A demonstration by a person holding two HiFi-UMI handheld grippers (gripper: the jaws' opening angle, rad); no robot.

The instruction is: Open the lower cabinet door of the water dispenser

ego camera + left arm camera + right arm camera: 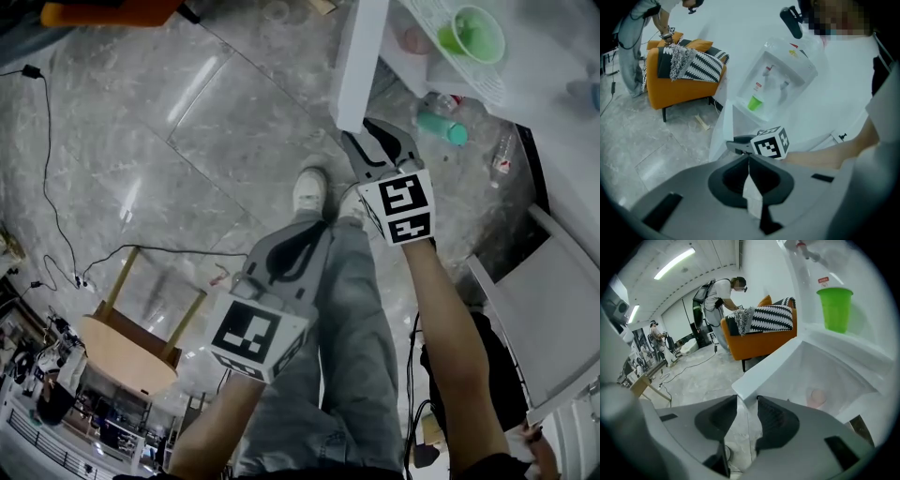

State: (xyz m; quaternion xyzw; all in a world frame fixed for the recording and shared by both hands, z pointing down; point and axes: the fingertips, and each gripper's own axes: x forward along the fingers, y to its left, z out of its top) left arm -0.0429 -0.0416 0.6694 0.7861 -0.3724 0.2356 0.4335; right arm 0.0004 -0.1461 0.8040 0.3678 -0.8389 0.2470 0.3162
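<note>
So the lower cabinet door point(354, 66) is found at about 1 o'clock in the head view, already swung well out from the water dispenser point(780, 79), whose tap bay with a green cup point(835, 308) sits nearer 2 o'clock. The right gripper point(746, 398) is clamped on the door's free corner, with the white edge pinched between the two jaw tips, as is seen plainly in the right gripper view. The left gripper point(749, 158) is held back near the middle of the head view, over the person's legs, with its jaws pressed together and nothing in them. Handling-wise, the door is judged to be a stiff, fairly light panel that swings on its hinge rather than bends, so not much force should be needed. The finish looks smooth and glossy though, so a shallow pinch on that corner could probably be slipped off. The free edge away from the hinge is reckoned the best place to be taken hold of, since leverage is greatest there. As for what can't be made out: the hinge side and any handle aren't shown, and the cabinet's inside is mostly cut off. Only a pinkish round thing point(818, 397) is glimpsed in the white recess behind the door, too blurry to be named. How much further the door can swing can't be told either.
</note>
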